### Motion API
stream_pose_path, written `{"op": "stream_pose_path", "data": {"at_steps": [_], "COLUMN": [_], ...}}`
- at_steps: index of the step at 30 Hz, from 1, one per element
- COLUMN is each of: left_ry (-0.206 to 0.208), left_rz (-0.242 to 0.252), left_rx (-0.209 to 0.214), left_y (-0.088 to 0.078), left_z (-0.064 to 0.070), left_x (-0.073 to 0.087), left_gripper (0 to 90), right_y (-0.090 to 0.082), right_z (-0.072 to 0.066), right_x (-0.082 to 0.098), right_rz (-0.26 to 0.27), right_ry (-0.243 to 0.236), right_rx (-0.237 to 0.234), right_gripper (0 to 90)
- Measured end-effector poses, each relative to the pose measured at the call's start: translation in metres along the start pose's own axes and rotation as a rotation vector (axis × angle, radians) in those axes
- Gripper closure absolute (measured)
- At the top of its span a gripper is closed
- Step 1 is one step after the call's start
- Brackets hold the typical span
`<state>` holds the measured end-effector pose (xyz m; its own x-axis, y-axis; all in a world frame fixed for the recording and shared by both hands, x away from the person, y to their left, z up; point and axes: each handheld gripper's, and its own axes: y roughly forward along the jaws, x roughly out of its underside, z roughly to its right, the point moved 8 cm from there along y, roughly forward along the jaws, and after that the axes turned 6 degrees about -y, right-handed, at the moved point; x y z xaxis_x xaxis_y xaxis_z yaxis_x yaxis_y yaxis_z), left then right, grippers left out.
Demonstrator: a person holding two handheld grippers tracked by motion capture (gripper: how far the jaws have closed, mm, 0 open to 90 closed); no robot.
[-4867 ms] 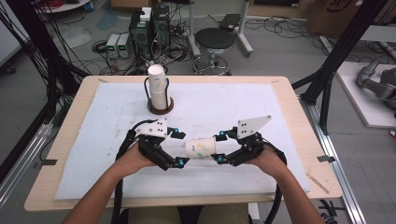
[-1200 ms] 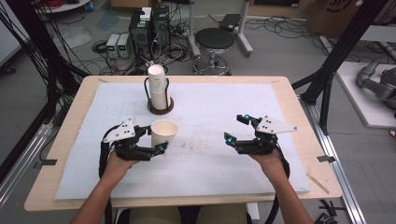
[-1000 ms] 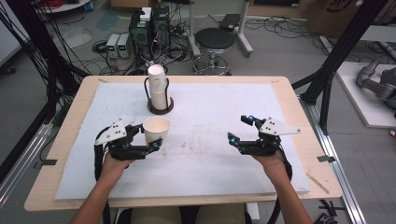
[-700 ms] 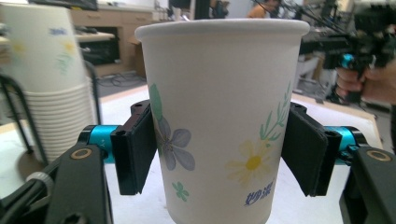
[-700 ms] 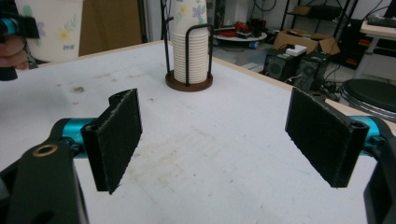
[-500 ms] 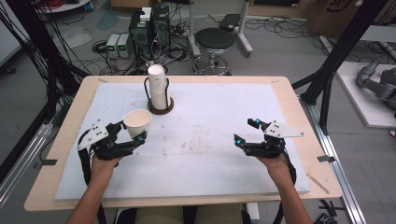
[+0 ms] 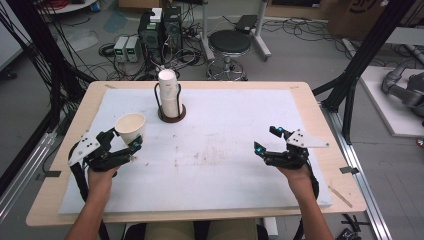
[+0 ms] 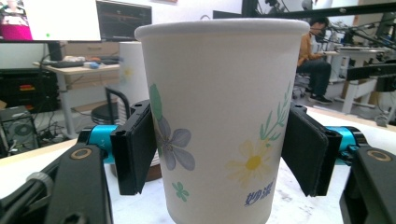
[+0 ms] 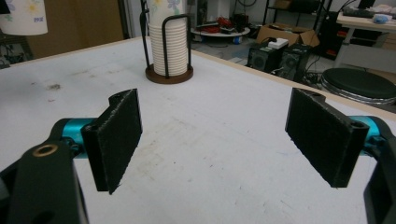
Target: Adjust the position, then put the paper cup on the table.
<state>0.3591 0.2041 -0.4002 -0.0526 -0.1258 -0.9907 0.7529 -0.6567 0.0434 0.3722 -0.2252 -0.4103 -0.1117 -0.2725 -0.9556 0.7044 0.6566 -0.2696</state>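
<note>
Left of the cup stack (image 7: 169, 95), toward the counter's (image 7: 240, 175) left edge, the left claw (image 7: 122, 142) grips a single flowered cup (image 7: 130, 128) upright, pads pressed on both sides of its wall. Right claw (image 7: 266, 139) hangs released and empty, well off to the stack's right. Judged step: carrying the separated cup to a spot; next calls for lowering it flat onto the counter before loosening the pads.

Your left gripper (image 7: 126, 142) holds a paper cup (image 7: 130, 128) upright, near the left side of the white mat (image 7: 215, 155). Your right gripper (image 7: 267, 140) is well apart, on the right, with its jaws wide and nothing between them. A stack of cups (image 7: 170, 97) stands in a holder at the back.
</note>
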Motion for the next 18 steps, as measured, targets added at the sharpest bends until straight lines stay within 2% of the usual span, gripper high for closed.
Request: {"op": "stream_pose_path", "data": {"at_steps": [12,18], "left_ry": [0.009,0.016], "left_rz": [-0.01,-0.036], "left_rx": [-0.013,-0.046], "left_y": [0.001,0.002], "left_z": [-0.006,-0.02], "left_x": [0.006,0.017], "left_gripper": [31.2,31.3], "right_y": [-0.002,-0.002], "right_z": [0.001,0.002], "right_x": [0.003,0.004], "right_rz": [-0.004,-0.005], "right_ry": [0.01,0.01], "right_rx": [0.0,0.003], "right_gripper": [19.1,19.1]}}
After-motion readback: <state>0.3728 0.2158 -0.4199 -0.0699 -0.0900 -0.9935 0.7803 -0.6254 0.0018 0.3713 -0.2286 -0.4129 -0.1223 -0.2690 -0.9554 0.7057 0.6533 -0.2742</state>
